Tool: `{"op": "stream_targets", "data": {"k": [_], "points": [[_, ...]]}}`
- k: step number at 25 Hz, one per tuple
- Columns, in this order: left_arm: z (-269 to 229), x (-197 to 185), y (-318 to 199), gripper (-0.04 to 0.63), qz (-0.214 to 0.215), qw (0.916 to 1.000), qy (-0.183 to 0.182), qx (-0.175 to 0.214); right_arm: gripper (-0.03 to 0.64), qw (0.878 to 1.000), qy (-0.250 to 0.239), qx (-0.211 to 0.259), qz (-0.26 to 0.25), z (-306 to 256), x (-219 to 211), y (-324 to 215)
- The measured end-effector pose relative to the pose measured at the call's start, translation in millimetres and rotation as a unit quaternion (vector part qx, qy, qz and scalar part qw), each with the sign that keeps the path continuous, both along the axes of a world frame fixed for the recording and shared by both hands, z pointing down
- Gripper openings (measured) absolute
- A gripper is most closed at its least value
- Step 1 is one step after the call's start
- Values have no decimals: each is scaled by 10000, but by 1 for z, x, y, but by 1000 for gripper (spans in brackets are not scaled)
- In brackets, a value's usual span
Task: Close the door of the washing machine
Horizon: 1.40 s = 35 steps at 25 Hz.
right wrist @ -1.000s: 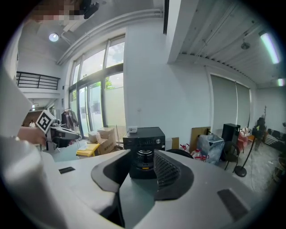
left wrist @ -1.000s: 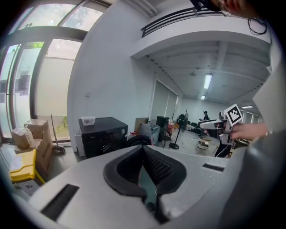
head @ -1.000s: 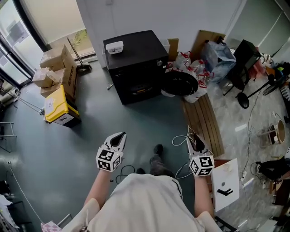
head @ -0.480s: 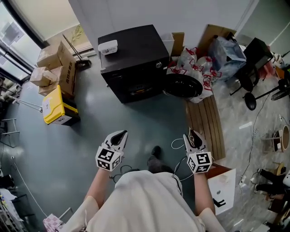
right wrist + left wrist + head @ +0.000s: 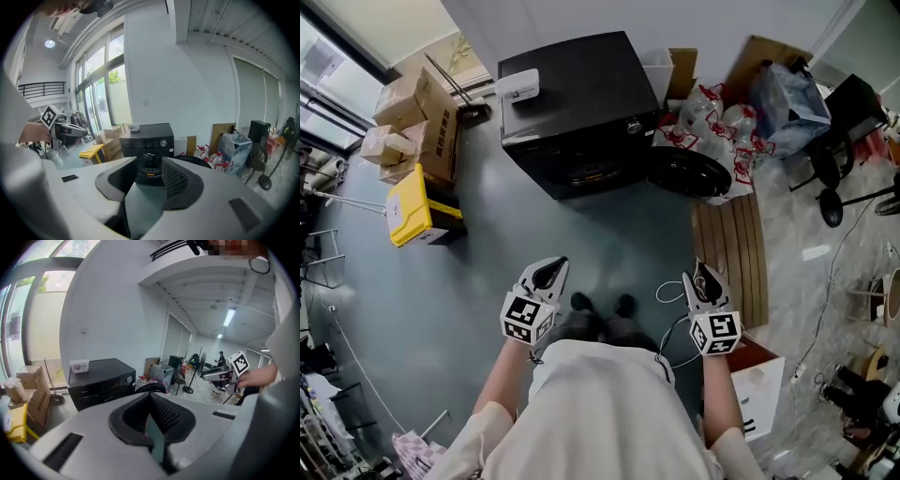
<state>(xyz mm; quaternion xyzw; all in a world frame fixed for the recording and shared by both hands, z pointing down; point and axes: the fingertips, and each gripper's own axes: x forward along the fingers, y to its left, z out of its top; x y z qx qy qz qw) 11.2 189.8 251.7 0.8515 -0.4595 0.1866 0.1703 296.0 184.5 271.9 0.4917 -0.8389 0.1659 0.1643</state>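
The black washing machine (image 5: 572, 103) stands against the far wall with a small white box (image 5: 518, 86) on its top. Its round door (image 5: 686, 173) hangs open, swung out to the machine's right. Both grippers are held in front of the person, well short of the machine. My left gripper (image 5: 548, 274) has its fingertips together with nothing between them. My right gripper (image 5: 705, 279) has its jaws opening, also with nothing between them. In the right gripper view the machine (image 5: 147, 138) and its drum opening show through the gap. In the left gripper view the machine (image 5: 101, 380) sits left of the fingertips.
Cardboard boxes (image 5: 422, 122) and a yellow bin (image 5: 414, 208) stand left of the machine. Plastic bags (image 5: 722, 122) lie behind the open door. A wooden pallet (image 5: 729, 253) lies on the right, with a loose cable (image 5: 670, 292) beside it on the grey floor. A white cabinet (image 5: 759, 384) stands near right.
The person has walked toward the washing machine, which now looks nearer and larger. Both grippers travelled forward with the person and sit slightly higher in the head view.
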Motion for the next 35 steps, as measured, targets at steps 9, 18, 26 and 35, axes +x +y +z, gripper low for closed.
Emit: {"op": "stream_targets", "data": {"k": [9,18,26,35], "points": [[41,-19,-72,9,469,9986,43,-251,179,9992,127,-173,341,38,-21,-51],[99,-32,-172,9,1418,9888,-90,-466,184,9953,195,-417,846,75,-56,-117],[148,-32,-229,9,2040,9773,-330,-454,187,9915,420,-581,1088,114,-62,-173],[180,-16,-256,9,2050,9756,-14,-789,187,9889,634,-765,1102,140,-48,-218]]}}
